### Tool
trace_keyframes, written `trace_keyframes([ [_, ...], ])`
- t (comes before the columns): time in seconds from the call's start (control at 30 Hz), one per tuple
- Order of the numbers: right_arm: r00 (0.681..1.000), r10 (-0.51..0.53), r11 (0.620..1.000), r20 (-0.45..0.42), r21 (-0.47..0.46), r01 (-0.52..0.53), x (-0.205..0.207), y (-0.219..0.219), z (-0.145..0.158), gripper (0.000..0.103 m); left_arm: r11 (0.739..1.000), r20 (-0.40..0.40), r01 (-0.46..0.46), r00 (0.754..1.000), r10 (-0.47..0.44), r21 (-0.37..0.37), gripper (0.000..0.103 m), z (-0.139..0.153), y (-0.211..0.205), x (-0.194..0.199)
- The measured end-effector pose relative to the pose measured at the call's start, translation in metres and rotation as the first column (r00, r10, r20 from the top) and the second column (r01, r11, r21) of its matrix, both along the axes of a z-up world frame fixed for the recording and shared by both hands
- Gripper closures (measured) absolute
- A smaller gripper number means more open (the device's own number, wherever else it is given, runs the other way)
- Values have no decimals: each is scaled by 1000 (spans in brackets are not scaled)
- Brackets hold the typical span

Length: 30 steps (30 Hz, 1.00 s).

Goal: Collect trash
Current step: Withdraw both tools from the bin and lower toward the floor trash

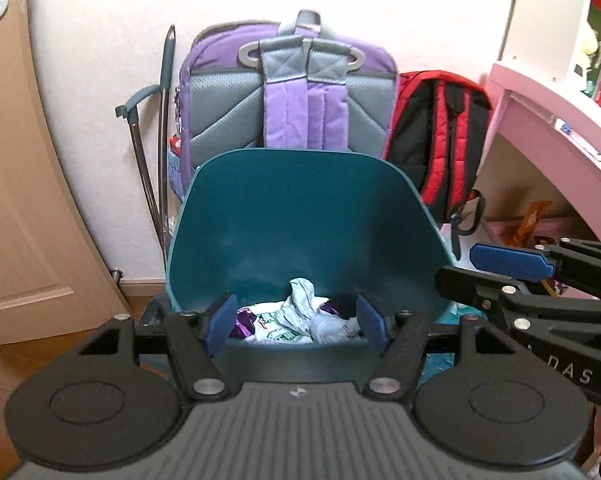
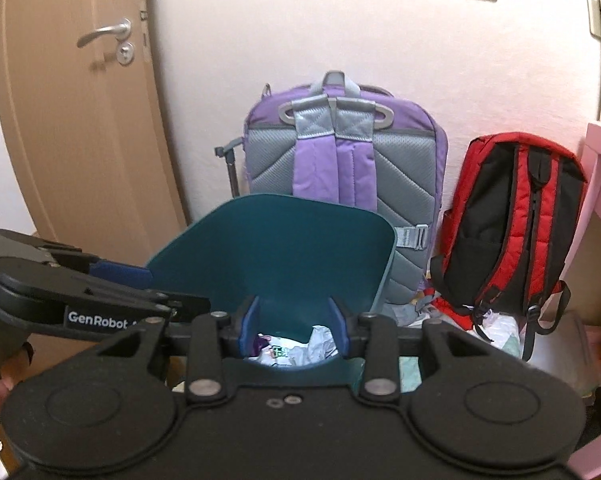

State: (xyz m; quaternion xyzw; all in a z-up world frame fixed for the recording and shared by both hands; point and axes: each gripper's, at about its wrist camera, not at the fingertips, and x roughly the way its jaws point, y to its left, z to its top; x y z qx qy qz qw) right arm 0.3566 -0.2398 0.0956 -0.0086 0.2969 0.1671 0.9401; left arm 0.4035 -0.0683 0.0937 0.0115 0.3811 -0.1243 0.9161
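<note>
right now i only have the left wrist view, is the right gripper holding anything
Observer: No. The right wrist view shows the right gripper open, with nothing between its pads, poised over the teal bin.
Operator: anything left on the floor behind the bin
Observer: Yes. Some crumpled bits lie at the foot of the purple backpack, next to the red backpack. I cannot tell whether they are trash.
</note>
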Motion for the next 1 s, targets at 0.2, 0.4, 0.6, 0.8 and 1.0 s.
trace_keyframes([
  [0.2,999,37,999,15,-3,-37,-35,4,13,64,1000,32,4,999,-4,-3,26,17,7,-40],
  [0.4,997,70,998,22,0,-70,-66,10,19,64,1000,43,5,999,-5,-6,21,22,21,-78],
  [0.6,995,103,994,5,45,-104,-89,14,13,63,999,26,-8,1000,9,-42,20,11,43,-110],
  [0.8,988,144,988,-49,55,-141,-104,27,-20,62,995,-17,-28,999,27,-92,10,-14,65,-131],
  [1.0,979,167,984,-120,81,-158,-112,40,-63,61,990,-59,-78,996,72,-115,2,-50,86,-140],
])
